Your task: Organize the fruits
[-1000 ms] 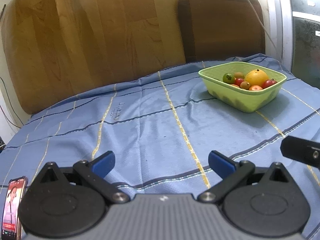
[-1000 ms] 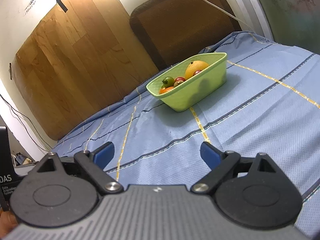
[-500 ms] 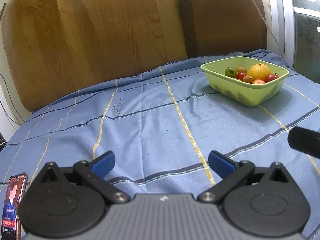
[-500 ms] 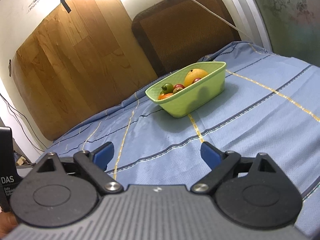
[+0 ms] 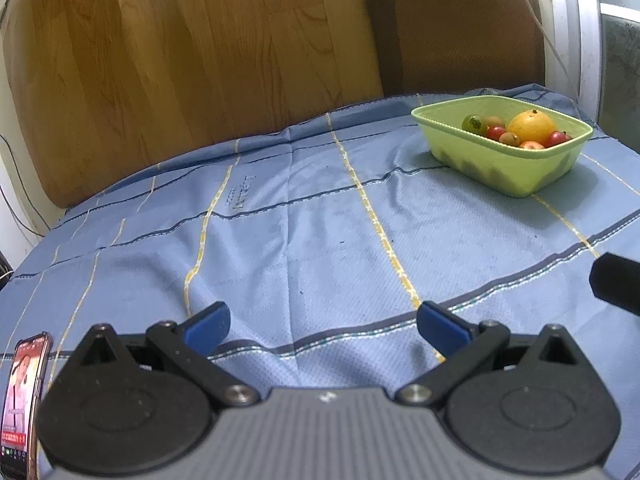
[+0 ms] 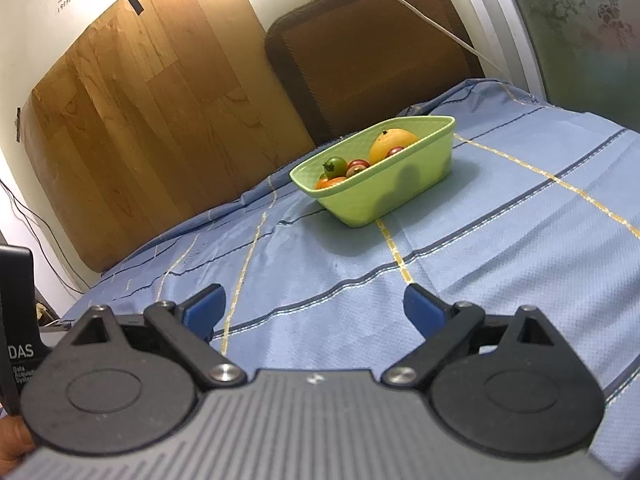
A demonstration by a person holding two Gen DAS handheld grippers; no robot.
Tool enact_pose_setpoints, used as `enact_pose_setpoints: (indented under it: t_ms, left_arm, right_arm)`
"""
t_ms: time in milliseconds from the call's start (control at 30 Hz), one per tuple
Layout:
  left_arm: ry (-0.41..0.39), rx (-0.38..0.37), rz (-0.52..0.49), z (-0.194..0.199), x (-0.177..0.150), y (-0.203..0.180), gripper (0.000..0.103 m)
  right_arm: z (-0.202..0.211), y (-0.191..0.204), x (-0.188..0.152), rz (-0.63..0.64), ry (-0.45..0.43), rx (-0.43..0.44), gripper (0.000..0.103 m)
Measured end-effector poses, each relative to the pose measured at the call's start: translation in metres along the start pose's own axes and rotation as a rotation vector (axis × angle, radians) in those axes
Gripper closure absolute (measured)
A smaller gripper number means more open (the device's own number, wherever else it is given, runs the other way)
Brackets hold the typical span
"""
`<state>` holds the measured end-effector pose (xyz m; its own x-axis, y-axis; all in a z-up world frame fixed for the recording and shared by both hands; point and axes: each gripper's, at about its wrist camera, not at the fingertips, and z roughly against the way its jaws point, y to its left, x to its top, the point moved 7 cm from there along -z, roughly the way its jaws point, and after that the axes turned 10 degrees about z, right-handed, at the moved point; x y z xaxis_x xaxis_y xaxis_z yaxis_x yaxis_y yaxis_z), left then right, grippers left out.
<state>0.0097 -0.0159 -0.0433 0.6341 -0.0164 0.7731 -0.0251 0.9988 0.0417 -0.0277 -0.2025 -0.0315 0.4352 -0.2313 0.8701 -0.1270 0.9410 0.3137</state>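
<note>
Green basket: a lime-green plastic basket [image 5: 516, 178] sits on the blue cloth at the far right of my left view, and near the middle of my right view [image 6: 380, 196], close to the back edge of the counter.
Fruit: all the fruit I can see lies inside that basket. A large orange [image 5: 532, 126] is the biggest piece, a green tomato [image 5: 474, 124] sits toward the basket's left end, and small red ones [image 5: 496, 133] lie between and around them. In my right view the orange [image 6: 390, 145] rises above the rim.
Cloth: a blue cloth [image 5: 320, 220] with yellow and dark blue stripes covers the counter. The stretch between my tools and the basket holds nothing.
Left hand-held gripper: my left hand-held gripper [image 5: 323, 326] has its blue fingertips spread wide apart, with nothing between them, low over the near part of the cloth, well apart from the basket.
Right hand-held gripper: my right hand-held gripper [image 6: 314, 312] is likewise spread wide and empty, pointing toward the basket from a distance.
Phone: a phone [image 5: 22, 396] with a lit screen lies at the lower left edge of my left view.
Backdrop: a wood-grain board [image 5: 192, 60] and a brown cushion [image 5: 452, 28] stand behind the counter.
</note>
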Motion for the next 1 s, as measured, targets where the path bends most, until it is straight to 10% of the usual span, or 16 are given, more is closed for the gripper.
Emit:
enact_pose_setpoints:
  t_ms: [1000]
  left_arm:
    - [-0.053,0.094,-0.026,-0.004,0.008,0.014,0.000]
  right_arm:
    - [-0.002,0.001,-0.004,-0.005,0.008,-0.017,0.005]
